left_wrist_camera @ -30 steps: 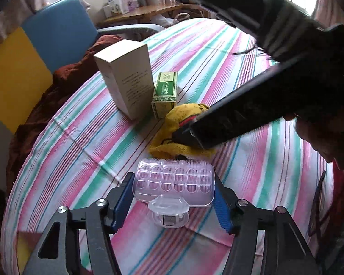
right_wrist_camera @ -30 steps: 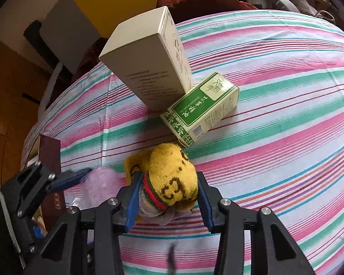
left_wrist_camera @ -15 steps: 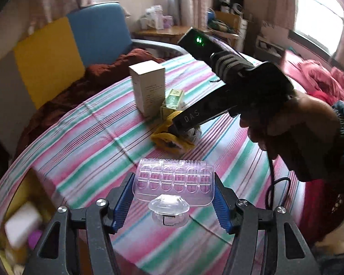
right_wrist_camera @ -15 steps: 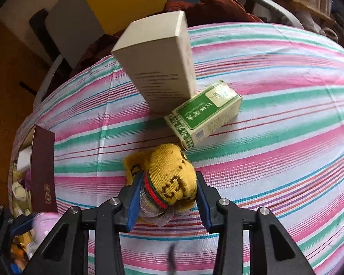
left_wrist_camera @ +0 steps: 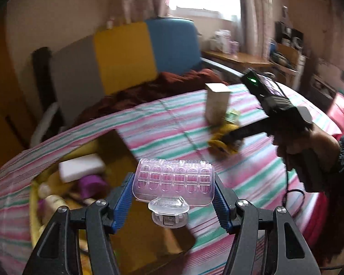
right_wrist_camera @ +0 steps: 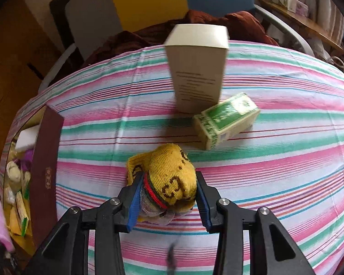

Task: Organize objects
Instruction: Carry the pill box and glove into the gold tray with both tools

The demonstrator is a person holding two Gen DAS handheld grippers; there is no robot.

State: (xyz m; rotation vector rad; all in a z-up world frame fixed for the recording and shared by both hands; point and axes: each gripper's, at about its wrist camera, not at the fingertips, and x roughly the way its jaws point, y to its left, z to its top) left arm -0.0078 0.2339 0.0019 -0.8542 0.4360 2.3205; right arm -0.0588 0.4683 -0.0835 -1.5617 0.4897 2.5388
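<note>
My left gripper [left_wrist_camera: 173,197] is shut on a clear pink plastic clip case [left_wrist_camera: 173,182] and holds it in the air above an open box [left_wrist_camera: 117,142] with yellow lining at the table's left edge. The box [right_wrist_camera: 45,160] holds a white block [left_wrist_camera: 80,167], a purple item and several small things. My right gripper [right_wrist_camera: 167,199] is shut on a yellow knitted sock [right_wrist_camera: 169,178], low over the striped tablecloth [right_wrist_camera: 275,171]. The sock [left_wrist_camera: 222,137] and the right gripper [left_wrist_camera: 236,137] also show in the left wrist view.
A tall cream carton [right_wrist_camera: 198,68] stands upright behind the sock, with a green and cream box [right_wrist_camera: 227,121] lying beside it. A dark red blanket [right_wrist_camera: 217,20] and a blue and yellow chair back [left_wrist_camera: 149,52] lie beyond the table's far edge.
My left gripper has risen and swung left with the clip case, from over the table's middle to above the open box. My right gripper stays shut on the sock in place.
</note>
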